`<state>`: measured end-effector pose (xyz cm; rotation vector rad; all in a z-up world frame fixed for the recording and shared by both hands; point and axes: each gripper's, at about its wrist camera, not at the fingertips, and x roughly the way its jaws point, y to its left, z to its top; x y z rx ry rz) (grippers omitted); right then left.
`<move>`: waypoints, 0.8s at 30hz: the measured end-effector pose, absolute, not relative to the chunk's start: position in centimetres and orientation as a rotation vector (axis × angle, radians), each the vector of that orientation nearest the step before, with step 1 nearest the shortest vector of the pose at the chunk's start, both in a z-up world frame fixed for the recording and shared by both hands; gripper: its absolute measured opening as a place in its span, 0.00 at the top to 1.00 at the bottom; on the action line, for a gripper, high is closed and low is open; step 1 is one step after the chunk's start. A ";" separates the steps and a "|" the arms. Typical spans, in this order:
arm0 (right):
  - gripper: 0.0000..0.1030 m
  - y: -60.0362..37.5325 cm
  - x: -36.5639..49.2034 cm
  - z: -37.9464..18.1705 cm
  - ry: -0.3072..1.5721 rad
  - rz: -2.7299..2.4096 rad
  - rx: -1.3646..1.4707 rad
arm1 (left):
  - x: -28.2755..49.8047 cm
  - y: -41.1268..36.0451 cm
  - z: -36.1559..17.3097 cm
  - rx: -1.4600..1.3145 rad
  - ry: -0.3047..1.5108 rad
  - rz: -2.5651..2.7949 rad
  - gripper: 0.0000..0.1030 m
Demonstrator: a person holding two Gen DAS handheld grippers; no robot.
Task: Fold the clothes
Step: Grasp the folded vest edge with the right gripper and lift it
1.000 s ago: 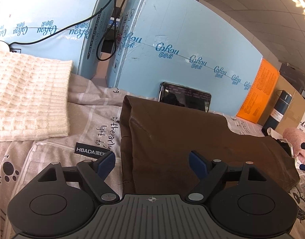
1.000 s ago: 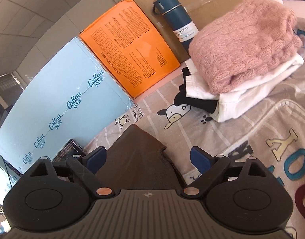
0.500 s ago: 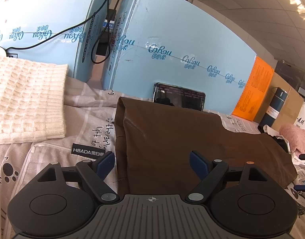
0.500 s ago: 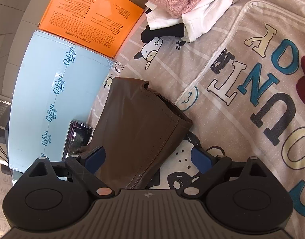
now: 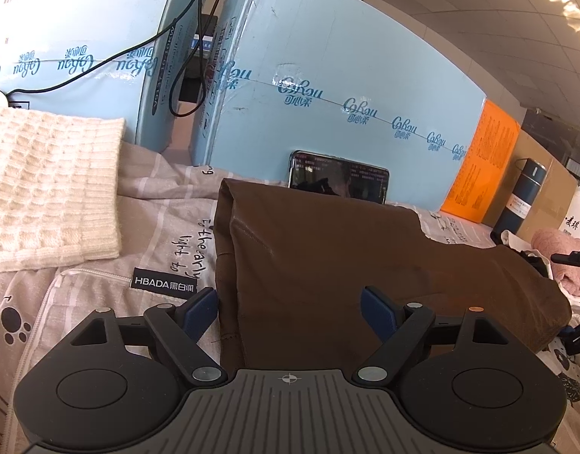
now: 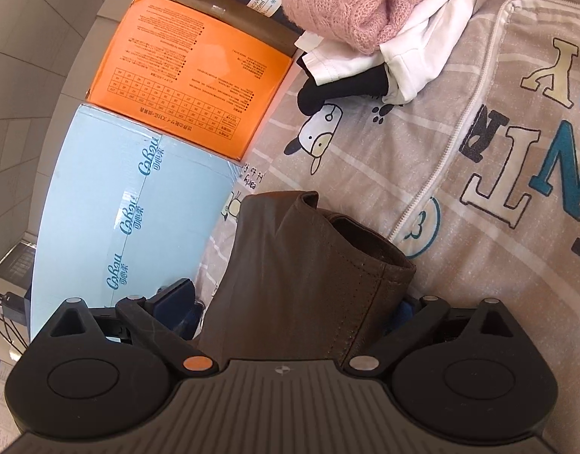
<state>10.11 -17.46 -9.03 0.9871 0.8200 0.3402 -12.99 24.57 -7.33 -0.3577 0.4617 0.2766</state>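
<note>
Since before, right claw (image 6: 297, 312) has advanced; brown garment (image 6: 308, 276) on the bedsheet (image 6: 460, 159) now sits between its wide jaws (ungripped). Left claw (image 5: 290, 308) hovers spread over its near edge.
</note>
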 end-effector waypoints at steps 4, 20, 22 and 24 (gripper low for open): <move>0.25 -17.4 10.2 -9.6 0.800 0.372 1.061 | -12.8 24.7 -7.6 -0.364 0.475 0.273 0.17; 0.95 -17.8 8.0 -8.3 0.696 0.473 0.901 | -12.4 24.7 -8.1 -0.385 0.506 0.231 0.17; 0.95 -18.6 7.7 -7.8 0.677 0.468 0.893 | -12.3 24.5 -8.1 -0.386 0.508 0.187 0.17; 0.95 -19.6 7.4 -7.4 0.660 0.454 0.889 | -12.4 23.9 -8.0 -0.377 0.494 0.102 0.17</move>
